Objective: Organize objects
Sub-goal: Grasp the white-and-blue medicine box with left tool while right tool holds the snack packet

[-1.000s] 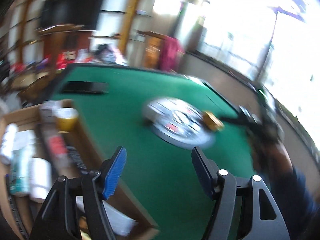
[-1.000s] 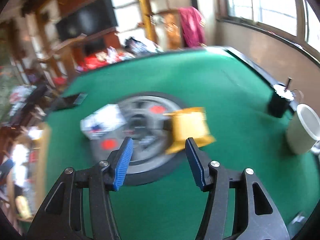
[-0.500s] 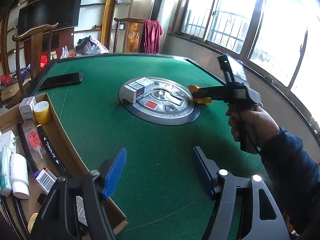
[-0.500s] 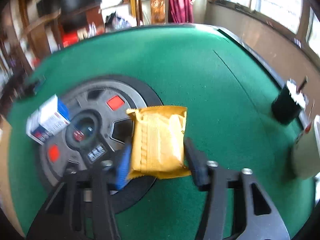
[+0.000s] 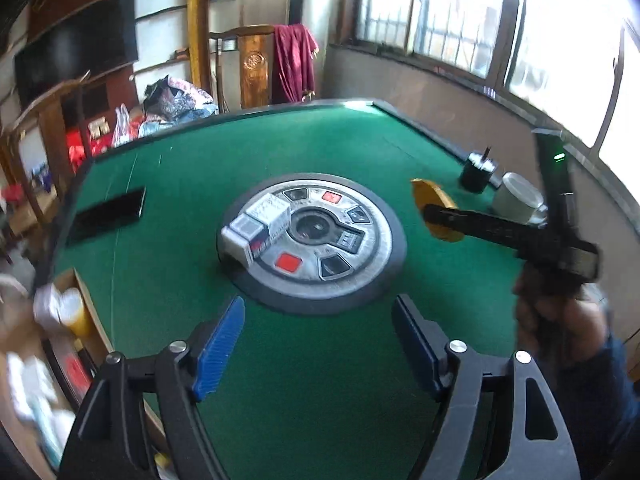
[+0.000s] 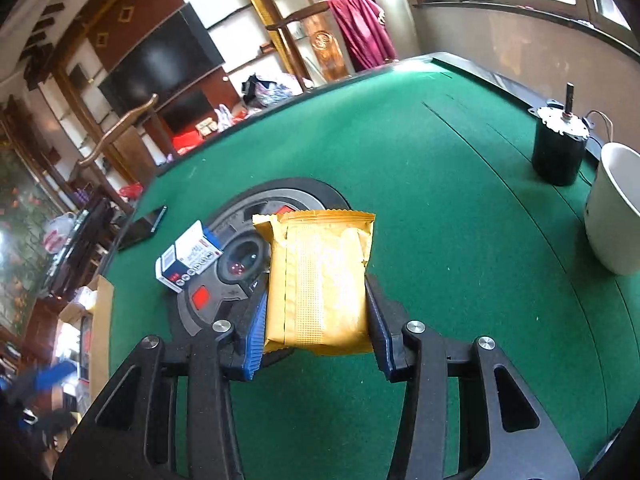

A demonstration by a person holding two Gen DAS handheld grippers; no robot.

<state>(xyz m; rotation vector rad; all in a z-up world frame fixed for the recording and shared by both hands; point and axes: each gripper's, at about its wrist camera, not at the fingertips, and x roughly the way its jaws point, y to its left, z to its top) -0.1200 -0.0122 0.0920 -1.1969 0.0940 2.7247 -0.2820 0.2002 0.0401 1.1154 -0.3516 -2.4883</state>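
Note:
My right gripper [image 6: 316, 320] is shut on a yellow snack packet [image 6: 320, 280] and holds it above the green table [image 6: 440, 184]. The packet also shows in the left wrist view [image 5: 434, 210], clamped in the right gripper's fingers [image 5: 472, 222]. My left gripper [image 5: 320, 344] is open and empty, low over the felt in front of the round grey centre panel [image 5: 320, 256]. A white and blue box [image 5: 258, 232] lies on that panel; it also shows in the right wrist view [image 6: 188, 256].
A black phone [image 5: 108, 214] lies at the table's far left. A black motor [image 6: 558, 148] and a white cup [image 6: 616, 208] stand at the right edge. A wooden tray [image 5: 60, 352] with assorted items sits at the left edge.
The right gripper closed on the yellow packet and lifted it off the panel's edge. The left gripper moved closer to the centre panel.

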